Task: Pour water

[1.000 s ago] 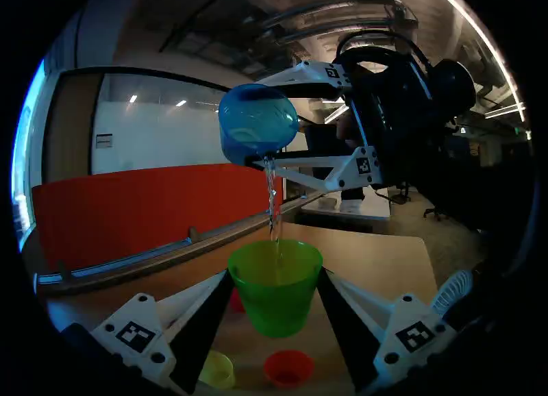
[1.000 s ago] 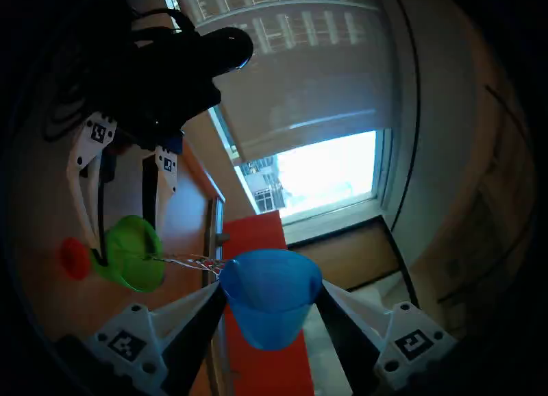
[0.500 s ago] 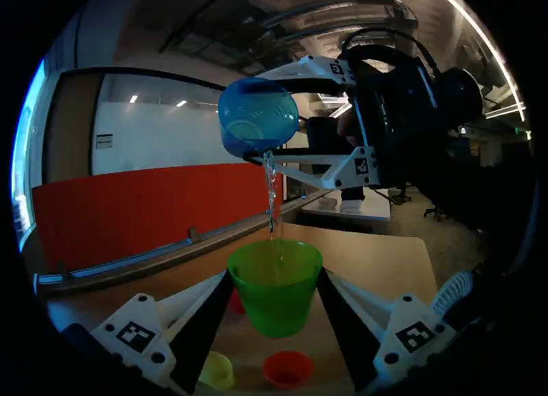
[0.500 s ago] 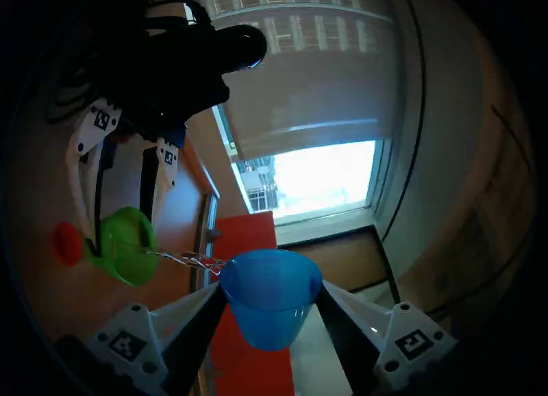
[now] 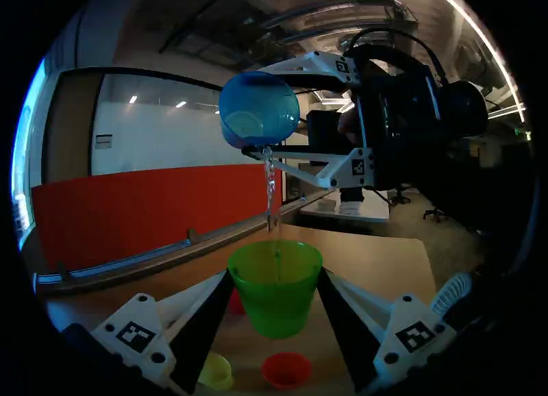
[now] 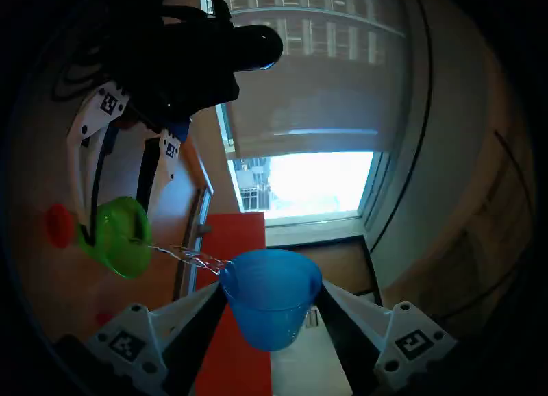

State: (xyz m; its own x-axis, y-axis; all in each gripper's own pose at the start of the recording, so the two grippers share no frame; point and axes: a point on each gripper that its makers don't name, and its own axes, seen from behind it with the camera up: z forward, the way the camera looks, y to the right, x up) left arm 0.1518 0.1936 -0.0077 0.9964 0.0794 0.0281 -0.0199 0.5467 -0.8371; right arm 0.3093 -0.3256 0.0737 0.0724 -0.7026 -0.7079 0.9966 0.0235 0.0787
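Observation:
My left gripper (image 5: pixel 274 297) is shut on a green cup (image 5: pixel 275 286), held upright above the wooden table (image 5: pixel 383 259). Higher up, the right gripper (image 5: pixel 264 118) is shut on a tilted blue cup (image 5: pixel 259 110). A thin stream of water (image 5: pixel 270 187) falls from the blue cup's rim into the green one. In the right gripper view, the blue cup (image 6: pixel 270 297) sits between my right gripper's fingers (image 6: pixel 270 307), water (image 6: pixel 188 255) runs off its rim toward the green cup (image 6: pixel 120 235), and the left gripper (image 6: pixel 113 225) holds that cup.
A red cup (image 5: pixel 286 368) and a yellow cup (image 5: pixel 218 370) stand on the table below the green one. An orange partition (image 5: pixel 137 207) with a metal rail runs along the table's far edge. A white ribbed object (image 5: pixel 452 290) sits at the right. A bright window (image 6: pixel 308 183) is behind.
The blue cup has tipped further and risen a little. The stream has thinned and broken up. The green cup has stayed in place.

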